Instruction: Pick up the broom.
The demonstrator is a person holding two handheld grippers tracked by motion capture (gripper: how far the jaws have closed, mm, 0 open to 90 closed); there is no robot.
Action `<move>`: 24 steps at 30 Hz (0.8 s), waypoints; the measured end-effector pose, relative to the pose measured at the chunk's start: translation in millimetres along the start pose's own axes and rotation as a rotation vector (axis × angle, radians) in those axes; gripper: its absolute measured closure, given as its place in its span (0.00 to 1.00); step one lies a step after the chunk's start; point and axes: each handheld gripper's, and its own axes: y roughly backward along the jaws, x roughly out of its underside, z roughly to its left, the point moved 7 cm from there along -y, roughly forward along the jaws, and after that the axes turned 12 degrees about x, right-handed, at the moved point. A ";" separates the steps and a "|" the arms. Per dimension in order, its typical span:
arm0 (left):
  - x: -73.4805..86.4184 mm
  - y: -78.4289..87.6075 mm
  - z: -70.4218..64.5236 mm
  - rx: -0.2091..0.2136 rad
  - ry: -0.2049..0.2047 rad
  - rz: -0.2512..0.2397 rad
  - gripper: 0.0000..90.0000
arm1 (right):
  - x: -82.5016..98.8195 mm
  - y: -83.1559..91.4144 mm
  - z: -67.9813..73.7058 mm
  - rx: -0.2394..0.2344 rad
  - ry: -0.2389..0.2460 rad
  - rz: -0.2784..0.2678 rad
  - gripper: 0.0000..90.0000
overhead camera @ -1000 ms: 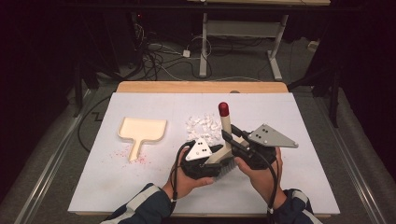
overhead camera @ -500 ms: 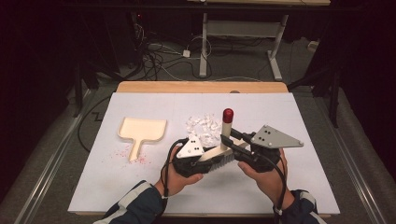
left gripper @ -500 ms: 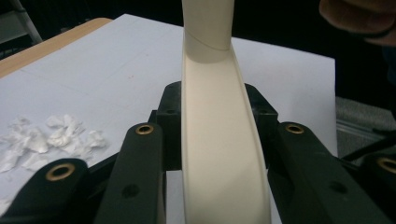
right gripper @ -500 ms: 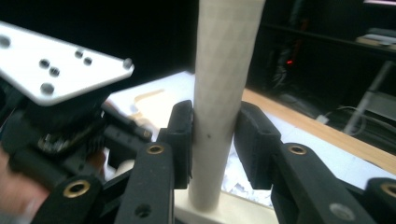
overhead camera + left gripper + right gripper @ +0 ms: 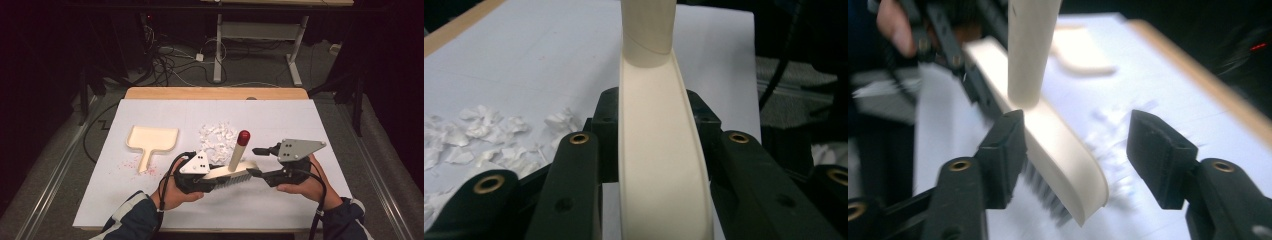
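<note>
Since the earlier frames, the brush (image 5: 231, 172) had tipped from upright to lying almost level, its red-capped handle (image 5: 239, 149) slanting up, and it had passed from hand to hand. The left gripper (image 5: 212, 180) had just closed its fingers (image 5: 574, 180) on the brush's cream back, gripping it firmly. The right gripper (image 5: 254, 161) had just opened; its fingers (image 5: 1158, 160) stood wide either side of the brush's free end, no longer pressing. The brush hung just in front of the paper scraps (image 5: 216, 140), with the dustpan (image 5: 150, 142) well to the scraps' left on the surface (image 5: 300, 125). To do the handover well, the right gripper should probably back straight off without nudging the head, then fetch the dustpan while the left kept the bristles down toward the scraps.
</note>
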 end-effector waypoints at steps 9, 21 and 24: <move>8.5 -4.1 -10.2 0.109 -0.072 0.077 0.73 | 28.7 -40.1 31.9 -0.247 0.091 0.119 0.51; 7.3 -7.5 0.9 0.106 -0.018 0.021 0.60 | 36.5 -50.0 44.8 -0.318 0.101 0.147 0.75; 4.3 8.3 8.0 0.034 -0.009 -0.027 0.52 | 38.2 -51.7 36.6 -0.264 0.085 0.153 0.75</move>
